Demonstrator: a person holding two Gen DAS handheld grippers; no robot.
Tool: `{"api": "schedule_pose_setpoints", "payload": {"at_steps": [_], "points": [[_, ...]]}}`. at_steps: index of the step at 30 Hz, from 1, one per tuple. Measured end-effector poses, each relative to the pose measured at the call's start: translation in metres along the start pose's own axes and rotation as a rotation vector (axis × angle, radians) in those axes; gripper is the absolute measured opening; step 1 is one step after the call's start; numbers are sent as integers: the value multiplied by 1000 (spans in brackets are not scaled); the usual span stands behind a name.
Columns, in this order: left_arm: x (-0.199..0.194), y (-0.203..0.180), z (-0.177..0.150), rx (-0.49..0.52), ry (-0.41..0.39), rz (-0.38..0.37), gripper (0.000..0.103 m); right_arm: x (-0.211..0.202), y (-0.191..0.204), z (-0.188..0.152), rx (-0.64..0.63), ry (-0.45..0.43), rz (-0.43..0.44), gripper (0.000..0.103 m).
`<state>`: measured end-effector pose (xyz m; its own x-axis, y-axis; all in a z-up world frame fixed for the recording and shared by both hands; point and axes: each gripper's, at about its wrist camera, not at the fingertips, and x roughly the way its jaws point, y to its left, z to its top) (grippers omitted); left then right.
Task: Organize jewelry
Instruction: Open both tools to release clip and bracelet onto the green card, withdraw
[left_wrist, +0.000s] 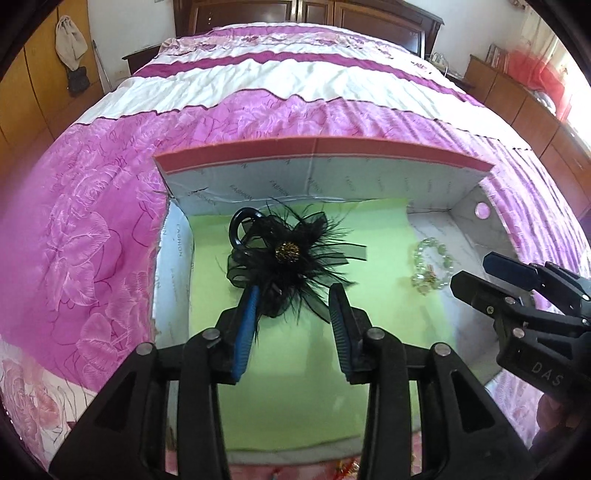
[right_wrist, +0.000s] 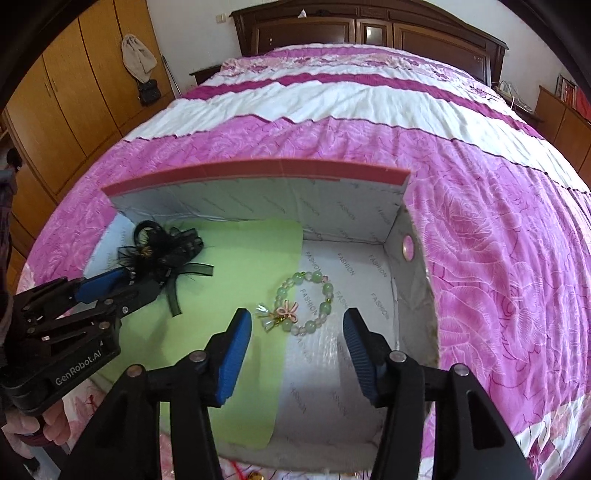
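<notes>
A black feathered hair piece (left_wrist: 284, 254) with a gold bead centre lies on the green sheet (left_wrist: 295, 350) inside an open cardboard box (left_wrist: 317, 155). My left gripper (left_wrist: 295, 291) is open, its blue pads (left_wrist: 249, 317) either side of the hair piece's near edge, not closed on it. A green bead bracelet (right_wrist: 304, 302) with a pink bow lies on the box floor at the sheet's right edge. My right gripper (right_wrist: 297, 317) is open just in front of the bracelet. The hair piece (right_wrist: 162, 251) and left gripper (right_wrist: 122, 288) show at left in the right wrist view. The right gripper (left_wrist: 487, 273) and bracelet (left_wrist: 430, 266) show at right in the left wrist view.
The box sits on a bed with a pink and white quilt (right_wrist: 480, 258). Its back wall (right_wrist: 258, 199) stands upright and its right wall (right_wrist: 410, 266) has a round hole. Wooden wardrobes (right_wrist: 74, 92) stand at left, a dark headboard (right_wrist: 369, 29) at the far end.
</notes>
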<state>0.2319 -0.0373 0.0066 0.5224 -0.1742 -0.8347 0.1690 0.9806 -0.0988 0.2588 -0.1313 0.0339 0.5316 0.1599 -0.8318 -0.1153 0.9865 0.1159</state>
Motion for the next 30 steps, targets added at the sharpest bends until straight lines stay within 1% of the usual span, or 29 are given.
{"api": "schedule_pose_setpoints", "payload": {"at_steps": [2, 8, 12, 16, 19, 25, 30], "points": [[-7, -1, -1, -2, -17, -11, 31, -8, 0, -2, 10, -24, 8, 55], [-33, -4, -9, -10, -102, -48, 32, -38, 0, -15, 33, -126, 41, 57], [-50, -7, -15, 7, -164, -40, 33, -53, -1, -22, 48, -186, 55, 57], [-67, -8, -24, 12, -228, -42, 35, -70, -4, -30, 75, -244, 93, 63], [-78, -9, -29, 23, -263, -41, 35, -80, -6, -38, 99, -272, 116, 63], [-102, -9, -41, 38, -327, -28, 37, -106, -7, -56, 111, -347, 116, 65], [-115, -6, -55, 23, -353, -43, 39, -124, -4, -74, 105, -397, 108, 67]]}}
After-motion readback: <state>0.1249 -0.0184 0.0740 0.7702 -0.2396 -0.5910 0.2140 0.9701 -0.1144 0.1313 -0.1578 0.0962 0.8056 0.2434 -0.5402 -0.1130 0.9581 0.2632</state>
